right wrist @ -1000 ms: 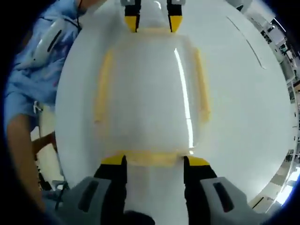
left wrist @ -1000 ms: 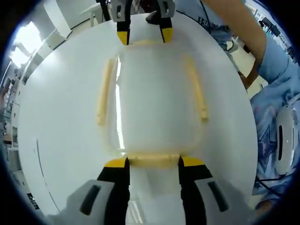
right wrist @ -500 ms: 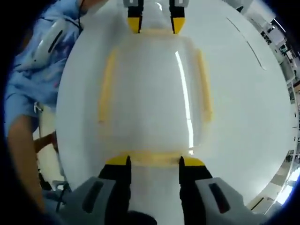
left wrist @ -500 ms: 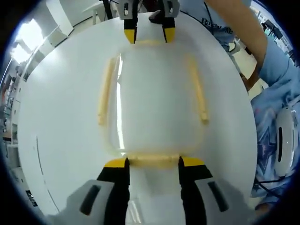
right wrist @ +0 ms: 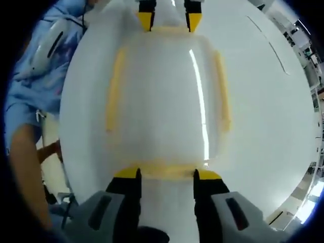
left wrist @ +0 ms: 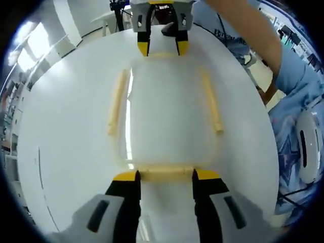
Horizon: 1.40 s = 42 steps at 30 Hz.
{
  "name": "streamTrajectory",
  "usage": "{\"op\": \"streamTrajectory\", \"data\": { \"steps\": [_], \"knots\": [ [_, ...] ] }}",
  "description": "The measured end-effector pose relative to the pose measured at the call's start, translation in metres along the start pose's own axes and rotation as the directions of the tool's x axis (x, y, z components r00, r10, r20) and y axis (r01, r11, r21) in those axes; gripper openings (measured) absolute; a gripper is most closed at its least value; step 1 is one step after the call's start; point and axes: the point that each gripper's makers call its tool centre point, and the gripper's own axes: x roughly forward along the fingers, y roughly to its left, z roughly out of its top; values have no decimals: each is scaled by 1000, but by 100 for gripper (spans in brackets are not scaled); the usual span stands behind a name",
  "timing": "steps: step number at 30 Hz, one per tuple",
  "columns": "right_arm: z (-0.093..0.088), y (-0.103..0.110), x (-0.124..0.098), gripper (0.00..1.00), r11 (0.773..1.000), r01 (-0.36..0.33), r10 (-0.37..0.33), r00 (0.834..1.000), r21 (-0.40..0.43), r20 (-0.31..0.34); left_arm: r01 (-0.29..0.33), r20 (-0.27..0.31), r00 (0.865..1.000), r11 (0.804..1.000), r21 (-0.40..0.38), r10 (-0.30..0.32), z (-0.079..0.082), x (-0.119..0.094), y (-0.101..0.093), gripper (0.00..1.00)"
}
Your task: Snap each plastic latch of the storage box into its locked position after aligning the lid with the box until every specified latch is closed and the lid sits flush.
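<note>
1. White round table (left wrist: pixel 61 152) carries a translucent storage box (left wrist: pixel 167 121), lid on.
2. Left gripper (left wrist: pixel 165 175), jaws spread, brackets the yellow latch (left wrist: pixel 165 173) at the box's near end.
3. Right gripper (right wrist: pixel 166 174), also spread, brackets the opposite latch (right wrist: pixel 167 171).
4. Latching appears underway; pressing both end latches home likely comes next.

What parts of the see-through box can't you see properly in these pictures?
- Left gripper view: the near yellow end latch sits between the left gripper jaws; whether it has clicked shut cannot be told.
- Right gripper view: the same for its near yellow end latch at the right gripper.
- Both views: glare and frosted plastic on the translucent storage box lid hide any contents.
- The box's walls lie under the lid, hidden.
</note>
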Motion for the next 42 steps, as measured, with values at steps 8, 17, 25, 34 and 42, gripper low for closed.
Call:
{"op": "streamTrajectory", "data": {
  "steps": [8, 17, 25, 34, 42],
  "knots": [
    [-1, 0, 0, 40, 1000, 0, 0, 1000, 3, -23, 17, 13, 1000, 1000, 4, -17, 2, -7, 1, 40],
    [-1, -1, -2, 40, 1000, 0, 1, 999, 14, -38, 17, 36, 999, 1000, 14, -18, 8, -21, 2, 39],
    [0, 0, -3, 40, 1000, 3, -2, 999, 12, -33, 20, 20, 1000, 1000, -2, -19, 7, -24, -4, 39],
    [8, 6, -7, 39, 1000, -3, 2, 1000, 18, 7, 28, 17, 999, 1000, -9, -28, 3, -33, -7, 39],
    [14, 7, -19, 39, 1000, 26, -27, 999, 15, 41, 34, 29, 999, 999, -7, -34, -1, -37, -7, 39]
  ]
}}
